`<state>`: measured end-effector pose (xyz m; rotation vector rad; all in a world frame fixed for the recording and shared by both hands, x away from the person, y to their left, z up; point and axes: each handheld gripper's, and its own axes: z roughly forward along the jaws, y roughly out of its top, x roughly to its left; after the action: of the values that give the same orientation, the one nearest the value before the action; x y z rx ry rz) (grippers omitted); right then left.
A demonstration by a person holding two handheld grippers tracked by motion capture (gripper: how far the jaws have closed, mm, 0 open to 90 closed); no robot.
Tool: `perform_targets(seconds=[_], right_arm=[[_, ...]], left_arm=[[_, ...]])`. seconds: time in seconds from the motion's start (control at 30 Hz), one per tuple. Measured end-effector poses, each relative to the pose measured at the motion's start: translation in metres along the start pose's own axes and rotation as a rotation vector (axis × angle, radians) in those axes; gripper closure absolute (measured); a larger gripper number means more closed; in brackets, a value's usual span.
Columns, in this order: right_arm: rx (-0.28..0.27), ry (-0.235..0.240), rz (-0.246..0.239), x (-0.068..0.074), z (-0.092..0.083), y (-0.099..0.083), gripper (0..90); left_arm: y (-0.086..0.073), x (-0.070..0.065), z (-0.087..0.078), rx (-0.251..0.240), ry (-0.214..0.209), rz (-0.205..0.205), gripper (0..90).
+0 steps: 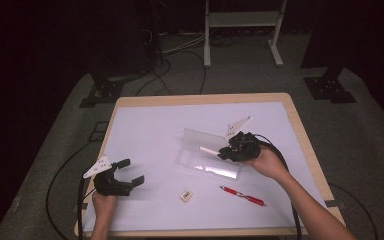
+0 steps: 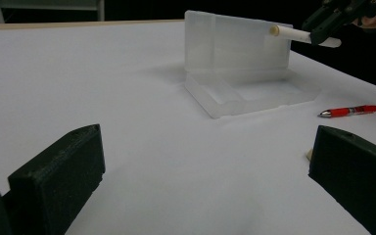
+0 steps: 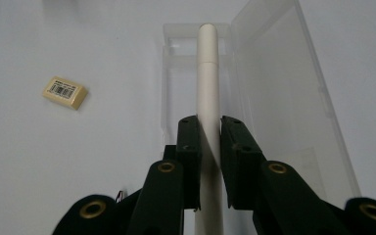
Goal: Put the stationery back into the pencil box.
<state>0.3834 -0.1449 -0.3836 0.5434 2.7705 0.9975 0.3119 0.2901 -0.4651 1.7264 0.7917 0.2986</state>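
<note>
**White pen held over the open case**

White surface (image 1: pixel 145 130) under a dark room: nearest the person, the left gripper (image 1: pixel 125 176) rests at the front left, its fingers (image 2: pixel 61 171) spread wide with nothing between them. Just beyond lie a small eraser (image 1: pixel 186 195) and a red pen (image 1: pixel 242 195). Farther on, the right gripper (image 1: pixel 223 153) has its fingers (image 3: pixel 190 142) clenched on a white pen (image 3: pixel 208 83) (tip pointing away), above the open clear case (image 1: pixel 207 162).

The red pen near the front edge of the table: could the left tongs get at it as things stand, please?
Probably yes. The left tongs stand open and hold nothing, and bare table lies between them and the red pen, apart from a small eraser they could pass.
</note>
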Motion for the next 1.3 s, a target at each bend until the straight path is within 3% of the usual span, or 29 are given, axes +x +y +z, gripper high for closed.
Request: perform_targets(seconds=[0.83,1.3], right_arm=[[0.040,0.028,0.008,-0.008,0.024,0.000,78.2],[0.078,0.040,-0.016,-0.008,0.043,0.003,78.2]], left_arm=[[0.000,0.000,0.000,-0.002,-0.002,-0.002,0.0],[0.000,0.000,0.000,-0.003,-0.003,-0.001,0.0]])
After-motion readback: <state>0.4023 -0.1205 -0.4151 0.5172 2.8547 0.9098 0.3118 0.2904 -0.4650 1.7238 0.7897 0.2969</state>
